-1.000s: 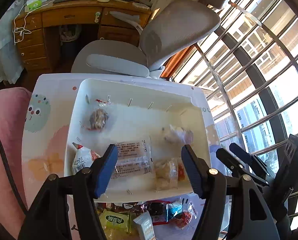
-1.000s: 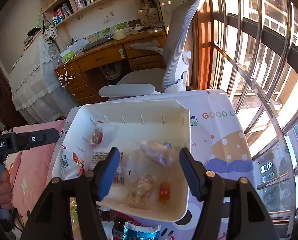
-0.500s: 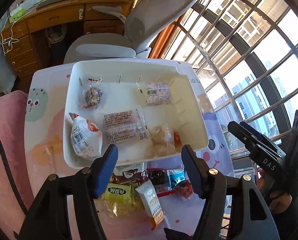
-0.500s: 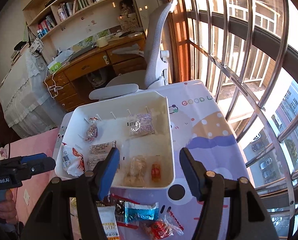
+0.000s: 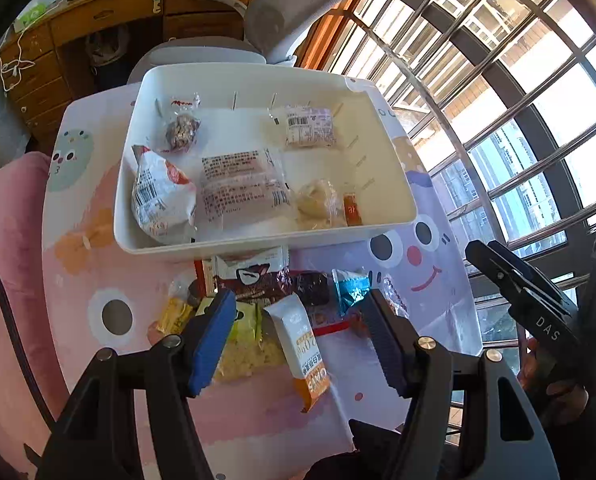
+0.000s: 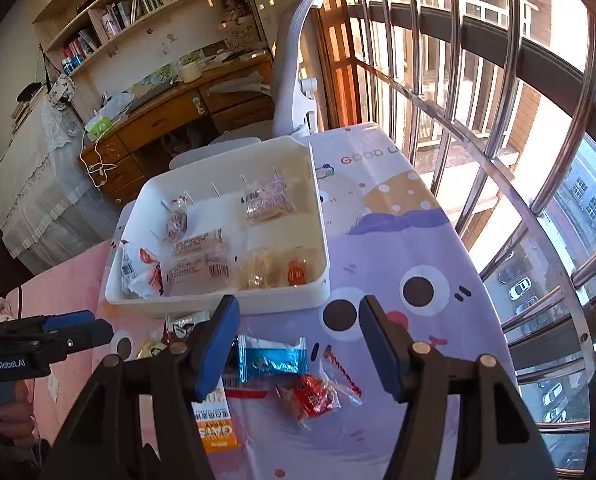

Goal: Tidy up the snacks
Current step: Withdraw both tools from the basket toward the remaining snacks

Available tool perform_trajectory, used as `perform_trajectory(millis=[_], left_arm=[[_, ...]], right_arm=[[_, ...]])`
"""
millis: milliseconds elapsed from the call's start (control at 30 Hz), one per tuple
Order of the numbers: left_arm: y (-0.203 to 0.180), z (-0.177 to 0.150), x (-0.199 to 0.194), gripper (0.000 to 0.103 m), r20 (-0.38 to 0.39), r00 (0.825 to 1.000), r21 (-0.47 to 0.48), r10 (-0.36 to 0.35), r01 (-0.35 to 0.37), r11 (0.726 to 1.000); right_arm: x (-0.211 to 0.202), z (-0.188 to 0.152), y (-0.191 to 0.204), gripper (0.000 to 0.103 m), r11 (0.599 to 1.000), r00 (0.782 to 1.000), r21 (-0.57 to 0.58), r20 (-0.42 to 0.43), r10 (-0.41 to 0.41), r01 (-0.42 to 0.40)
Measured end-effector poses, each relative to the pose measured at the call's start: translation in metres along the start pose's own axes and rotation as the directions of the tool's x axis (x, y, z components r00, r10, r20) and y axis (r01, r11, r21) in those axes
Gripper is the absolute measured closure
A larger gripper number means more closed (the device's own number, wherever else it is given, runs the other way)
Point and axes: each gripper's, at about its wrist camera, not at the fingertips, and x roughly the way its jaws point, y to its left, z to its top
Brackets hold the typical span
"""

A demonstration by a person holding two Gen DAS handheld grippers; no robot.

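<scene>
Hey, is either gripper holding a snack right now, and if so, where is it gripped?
Neither. The left gripper and right gripper both hang open and empty above the loose snack packets beside the white bin.

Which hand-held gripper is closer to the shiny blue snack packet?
Right. The right hand-held gripper hangs open right above the blue packet; the left hand-held gripper hovers open beside it, over the orange-and-white packet.

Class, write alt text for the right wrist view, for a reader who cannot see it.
The right gripper hangs with jaws open and empty over loose snacks on a cartoon-print table: a blue packet, a red-wrapped sweet and an orange-and-white sachet. Behind them stands a white tray holding six packets. The left gripper shows at the left edge.
</scene>
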Motion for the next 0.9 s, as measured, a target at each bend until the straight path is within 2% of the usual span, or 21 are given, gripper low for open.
perform_trajectory(millis=[167, 300, 467, 667, 900], left_arm=[[-0.008, -0.018, 0.015, 0.038, -0.047, 0.999, -0.024, 0.012, -0.013, 1.0], [-0.016, -0.031, 0.032, 0.038, -0.103, 0.993, -0.037, 0.051, -0.055, 0.998], [-0.025, -0.047, 0.055, 0.038, -0.166, 0.981, -0.051, 0.098, -0.108, 0.993], [-0.028, -0.062, 0.08, 0.038, -0.216, 0.969, -0.086, 0.12, -0.141, 0.986], [-0.026, -0.078, 0.099, 0.038, -0.238, 0.965, -0.155, 0.106, -0.146, 0.977]], right_arm=[[0.007, -0.023, -0.008, 0.04, 0.999, 0.999, -0.034, -0.036, -0.006, 0.005], [0.016, -0.037, -0.013, 0.04, 0.995, 0.998, -0.095, -0.054, -0.023, 0.018], [0.023, -0.053, -0.024, 0.04, 0.991, 0.997, -0.131, -0.071, -0.001, -0.008], [0.029, -0.074, -0.032, 0.04, 0.989, 0.997, -0.14, -0.072, 0.03, -0.04], [0.044, -0.09, -0.026, 0.04, 0.968, 0.995, -0.246, -0.096, 0.027, -0.05]])
